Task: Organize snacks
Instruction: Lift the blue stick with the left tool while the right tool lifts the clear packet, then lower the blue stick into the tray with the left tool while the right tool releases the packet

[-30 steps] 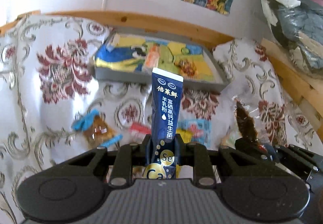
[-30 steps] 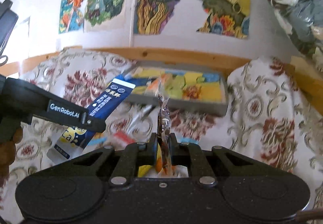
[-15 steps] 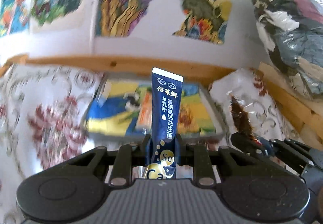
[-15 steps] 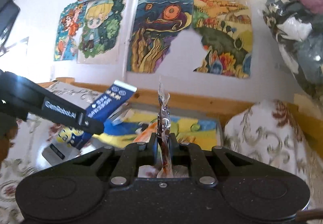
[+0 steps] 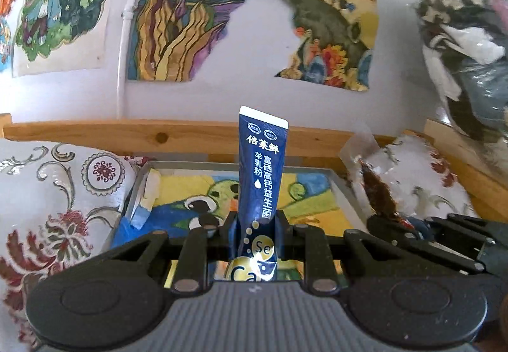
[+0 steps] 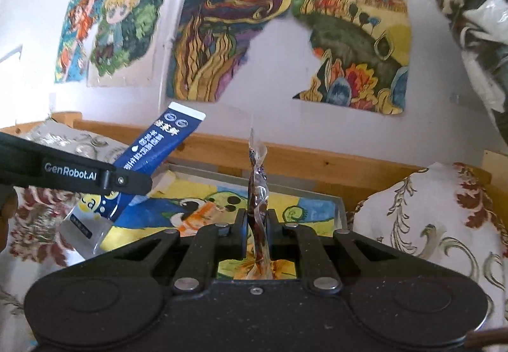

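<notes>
**Left cam: blue stick pack clamped over the tray**

So the left tongs (image 5: 255,221) are pinched tight on a dark blue sachet (image 5: 262,171), which stands upright with its white-edged top against the wooden rail (image 5: 127,132). Right behind it sits a grey tray (image 5: 344,190) with a colourful picture lining. The right tongs (image 5: 381,221) poke in from the right, gripping a clear packet (image 5: 376,190) of something brown.

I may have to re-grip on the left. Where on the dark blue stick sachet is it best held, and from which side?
Judging by how it sits now, the lower third is best: the left gripper is shut across the dark blue stick sachet there, fingers on its flat faces, and it stands upright. Come from its bottom end, along its length; the white-sealed top looks too thin and floppy.
</notes>
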Tool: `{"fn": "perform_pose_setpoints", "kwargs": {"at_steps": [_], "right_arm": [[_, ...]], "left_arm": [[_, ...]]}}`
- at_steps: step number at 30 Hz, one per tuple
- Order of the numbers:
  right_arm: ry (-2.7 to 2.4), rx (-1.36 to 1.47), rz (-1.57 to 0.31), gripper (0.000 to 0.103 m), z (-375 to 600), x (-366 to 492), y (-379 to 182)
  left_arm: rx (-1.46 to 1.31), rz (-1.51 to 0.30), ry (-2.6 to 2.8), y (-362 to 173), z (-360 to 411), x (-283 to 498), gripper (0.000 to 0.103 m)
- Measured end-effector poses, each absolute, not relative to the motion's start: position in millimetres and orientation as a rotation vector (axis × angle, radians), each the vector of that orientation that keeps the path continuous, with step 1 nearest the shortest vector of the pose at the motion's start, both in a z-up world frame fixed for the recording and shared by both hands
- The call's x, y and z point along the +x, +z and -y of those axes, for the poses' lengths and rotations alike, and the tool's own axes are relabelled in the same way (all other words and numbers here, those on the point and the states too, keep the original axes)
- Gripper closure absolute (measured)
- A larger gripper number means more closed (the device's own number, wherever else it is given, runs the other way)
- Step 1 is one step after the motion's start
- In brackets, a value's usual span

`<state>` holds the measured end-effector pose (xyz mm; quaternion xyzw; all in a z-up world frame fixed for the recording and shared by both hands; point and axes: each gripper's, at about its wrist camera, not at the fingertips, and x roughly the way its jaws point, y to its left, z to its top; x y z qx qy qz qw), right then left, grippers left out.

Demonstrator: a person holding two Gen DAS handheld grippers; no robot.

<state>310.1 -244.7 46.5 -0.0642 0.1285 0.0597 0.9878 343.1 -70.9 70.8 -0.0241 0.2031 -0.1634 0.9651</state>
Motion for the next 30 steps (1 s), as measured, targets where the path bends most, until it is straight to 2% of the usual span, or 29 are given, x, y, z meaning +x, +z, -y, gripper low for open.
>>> {"fn": "perform_pose_setpoints", "kwargs": {"at_steps": [13, 30], "right_arm": [[0.164, -0.11, -0.343, 0.092, 223, 375, 22], [0.162, -0.059, -0.436, 0.092, 201, 408, -11]], "left_arm": [[-0.081, -0.416, -0.248, 19, 51, 407, 0.078], [-0.112, -0.496, -0.177, -17, 35, 435, 0.078]]}}
